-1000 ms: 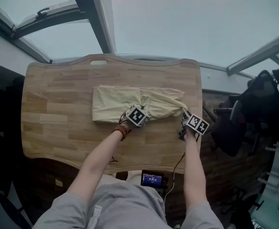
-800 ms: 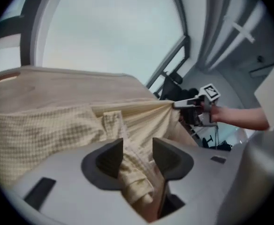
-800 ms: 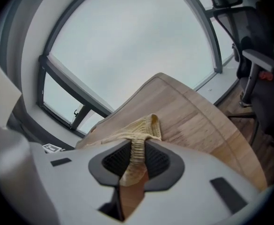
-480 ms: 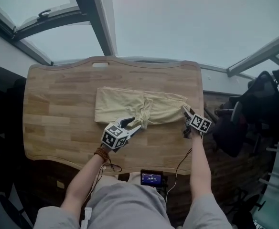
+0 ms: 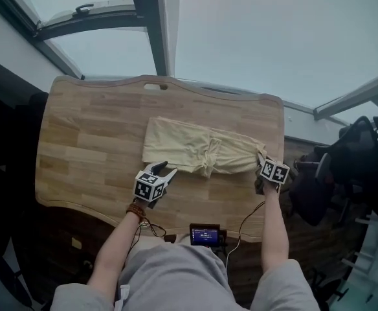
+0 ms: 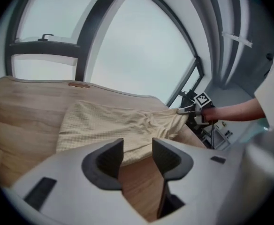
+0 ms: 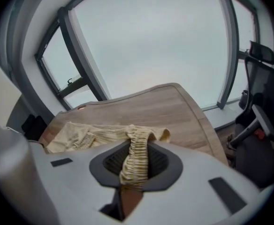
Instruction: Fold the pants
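Observation:
The pale yellow pants lie lengthwise across the wooden table, bunched at the middle. My right gripper is at their right end, and its jaws have just been closing; they are shut on the ribbed waistband, which runs between the pads of my right gripper. My left gripper hovers off the cloth near its front edge. Its jaws have just narrowed a little but stand open, with only bare wood showing between them. In the left gripper view, my left gripper faces the pants.
A small device with a lit screen sits at the table's near edge, with a cable beside it. A black chair stands to the right of the table. A handle slot is cut in the far edge. Windows lie beyond.
My left gripper has left the middle of the pants and drawn back to the left, toward the near edge. My right gripper stays at the right end of the cloth.

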